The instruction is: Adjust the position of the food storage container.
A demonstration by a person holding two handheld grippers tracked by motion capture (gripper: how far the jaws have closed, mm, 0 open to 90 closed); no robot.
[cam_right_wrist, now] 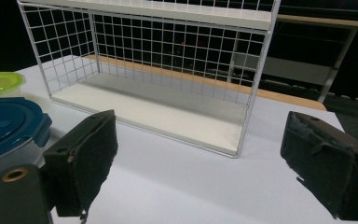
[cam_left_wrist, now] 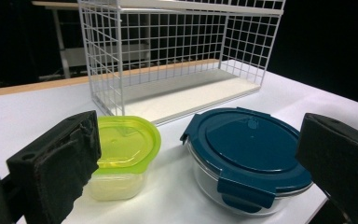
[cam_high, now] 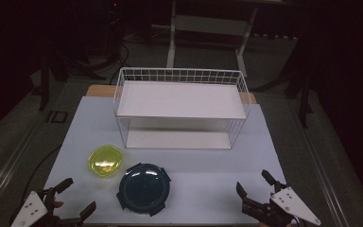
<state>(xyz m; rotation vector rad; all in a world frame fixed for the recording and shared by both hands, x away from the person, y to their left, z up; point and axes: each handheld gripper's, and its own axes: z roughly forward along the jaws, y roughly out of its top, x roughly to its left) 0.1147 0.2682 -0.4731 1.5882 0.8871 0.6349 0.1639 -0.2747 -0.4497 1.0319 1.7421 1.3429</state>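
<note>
A white table [cam_high: 194,189] stood in a dark room, bearing a wire rack [cam_high: 179,101]. The left gripper view showed the blue-lidded bowl's [cam_left_wrist: 247,161] glass wall and the yellow tub [cam_left_wrist: 121,156]. The left gripper [cam_high: 78,198] and right gripper [cam_high: 254,182] gaped empty near the table's front edge.

The high view is looking down and forward over the table [cam_high: 179,165] from its near side. Each gripper view is sitting low at a near corner, facing the rack [cam_left_wrist: 177,60]; both are sharing the blue-lidded bowl [cam_right_wrist: 4,126].
</note>
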